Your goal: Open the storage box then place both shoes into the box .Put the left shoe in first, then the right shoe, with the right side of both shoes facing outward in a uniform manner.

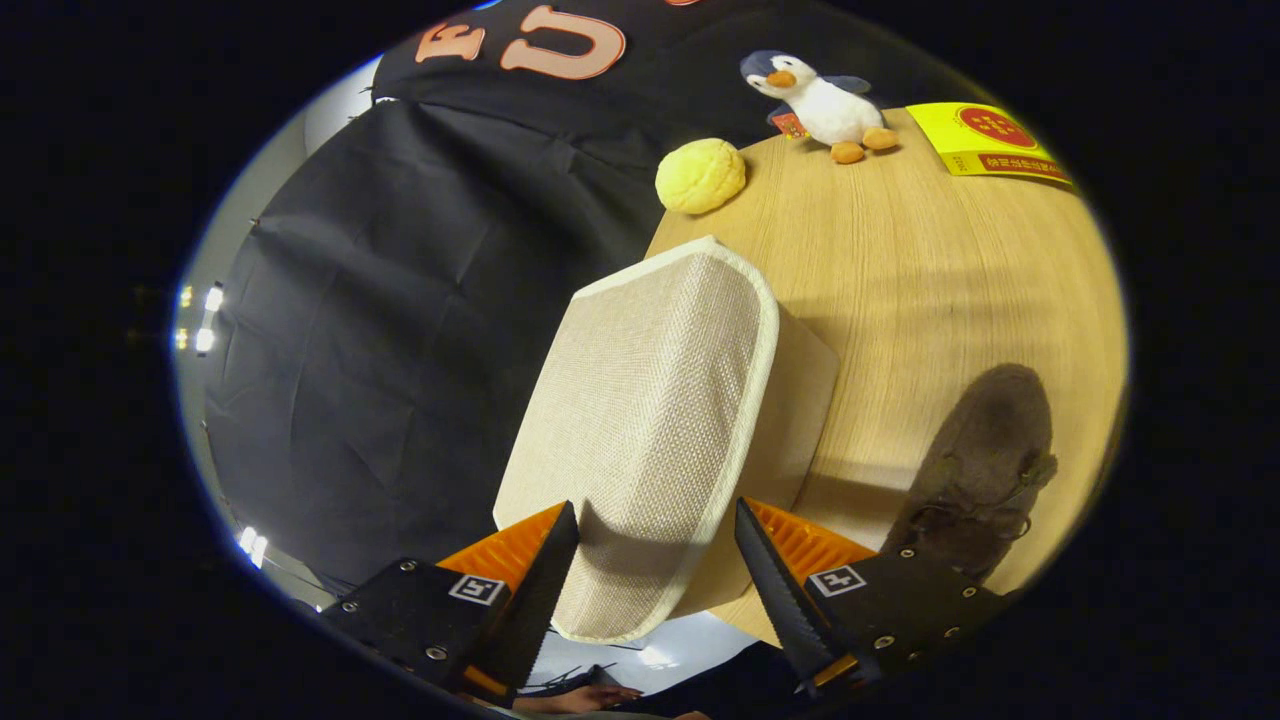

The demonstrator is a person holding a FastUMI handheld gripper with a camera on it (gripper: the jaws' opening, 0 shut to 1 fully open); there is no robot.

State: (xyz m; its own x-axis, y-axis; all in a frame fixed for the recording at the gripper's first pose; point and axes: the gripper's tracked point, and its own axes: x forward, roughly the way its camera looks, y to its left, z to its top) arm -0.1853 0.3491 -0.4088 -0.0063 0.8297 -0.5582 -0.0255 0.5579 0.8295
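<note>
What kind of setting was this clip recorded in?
Probably a staged recording booth, not a home: a black cloth wall backs a light wooden table dressed with props, a plush penguin toy and a beige woven fabric storage box between the open gripper's fingers.

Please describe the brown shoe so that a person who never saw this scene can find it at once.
Start at the round wooden table, where a beige fabric storage box sits between the open fingers of the gripper. The brown shoe lies on the tabletop beside the box, just beyond one finger. It is the only dark, laced thing there; the penguin toy, yellow bun and yellow packet lie far beyond.
</note>
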